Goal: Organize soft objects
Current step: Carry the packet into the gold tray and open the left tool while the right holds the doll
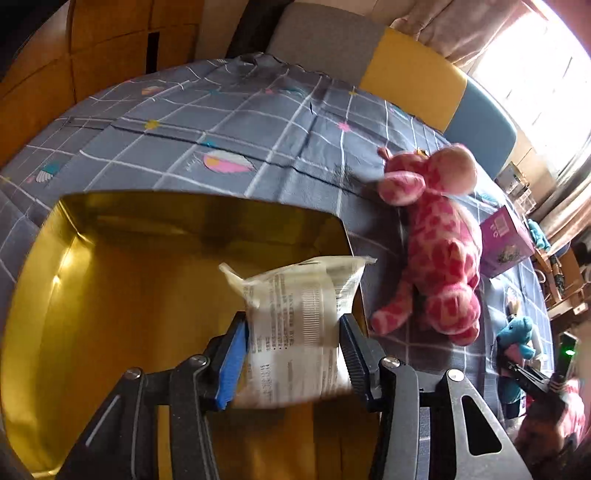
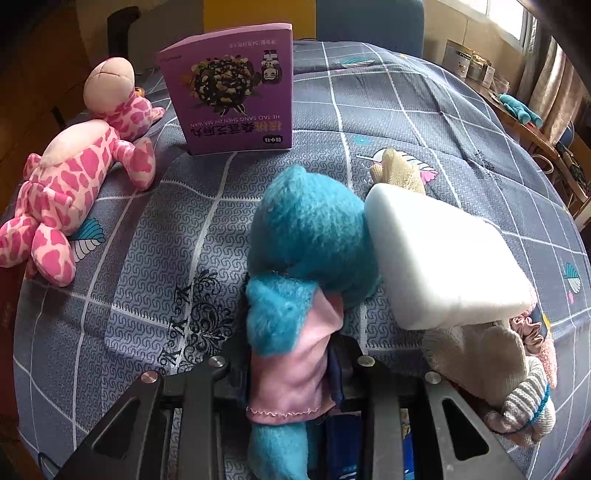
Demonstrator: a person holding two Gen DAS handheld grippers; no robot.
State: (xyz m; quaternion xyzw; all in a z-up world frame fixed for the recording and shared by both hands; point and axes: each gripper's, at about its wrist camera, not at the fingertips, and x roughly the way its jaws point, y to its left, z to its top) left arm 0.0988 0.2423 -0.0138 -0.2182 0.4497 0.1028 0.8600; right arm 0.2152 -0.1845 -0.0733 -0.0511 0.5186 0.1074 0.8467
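We see a grey checked cloth (image 2: 424, 110) covering the table. On it stands a purple carton (image 2: 236, 92), upright, its print upside down to us. Behind the table are a grey, yellow and blue chair back (image 1: 410, 70) and wooden cabinets (image 1: 74, 55). Curtains (image 1: 461, 26) hang by a bright window (image 1: 532, 70). A cluttered wooden shelf (image 2: 532, 129) runs along one side.

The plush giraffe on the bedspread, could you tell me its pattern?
Pink patches on paler pink; the plush giraffe shows best in the right wrist view.
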